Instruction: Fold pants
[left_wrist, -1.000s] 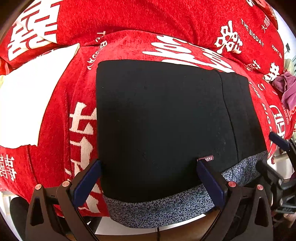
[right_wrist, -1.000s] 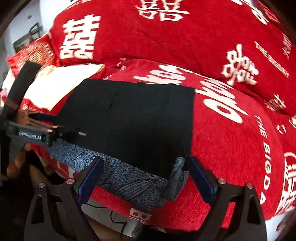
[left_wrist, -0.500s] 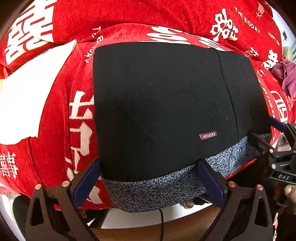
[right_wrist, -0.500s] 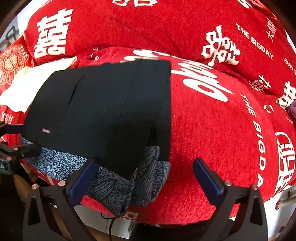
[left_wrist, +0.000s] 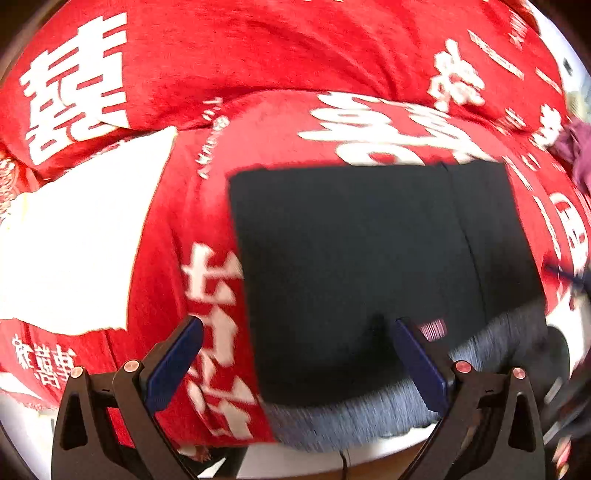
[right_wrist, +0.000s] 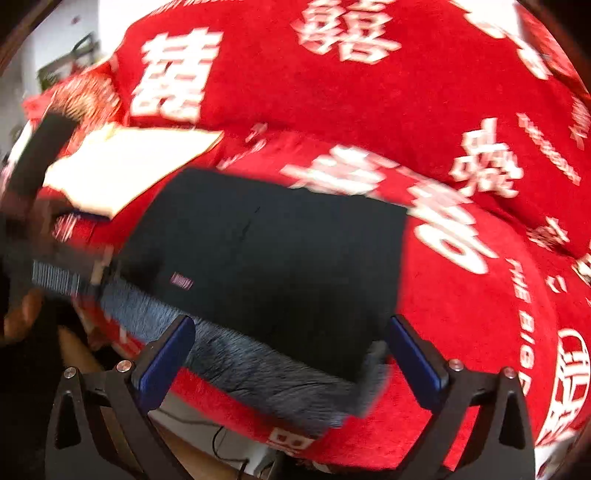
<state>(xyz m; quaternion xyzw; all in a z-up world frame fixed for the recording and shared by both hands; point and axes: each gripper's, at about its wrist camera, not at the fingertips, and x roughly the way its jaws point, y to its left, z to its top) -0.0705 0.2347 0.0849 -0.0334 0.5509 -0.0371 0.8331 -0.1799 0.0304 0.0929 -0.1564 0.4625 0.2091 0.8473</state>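
- While the folded black pants (left_wrist: 369, 266) are lying square at the red cushion's (right_wrist: 461, 302) front edge, both claws are standing open, empty.
- Left gripper (left_wrist: 295, 358), right gripper (right_wrist: 291, 350) are hovering over the grey waistband (right_wrist: 258, 373).

the pants (left_wrist: 362, 266) are plain black, with a waistband (left_wrist: 354, 424) speckled in blue-grey and white along the near edge, and a small pinkish label (left_wrist: 432, 329) on the black cloth. they lie on a bright red cover (left_wrist: 258, 66) printed with large white chinese characters and small white lettering. a plain white to cream cloth (left_wrist: 74, 240) lies on the red at the left. a purple cloth (left_wrist: 576, 144) shows at the far right edge. both tongs (right_wrist: 291, 354) have black frames with dark blue pads (right_wrist: 164, 363) and small coppery screws.
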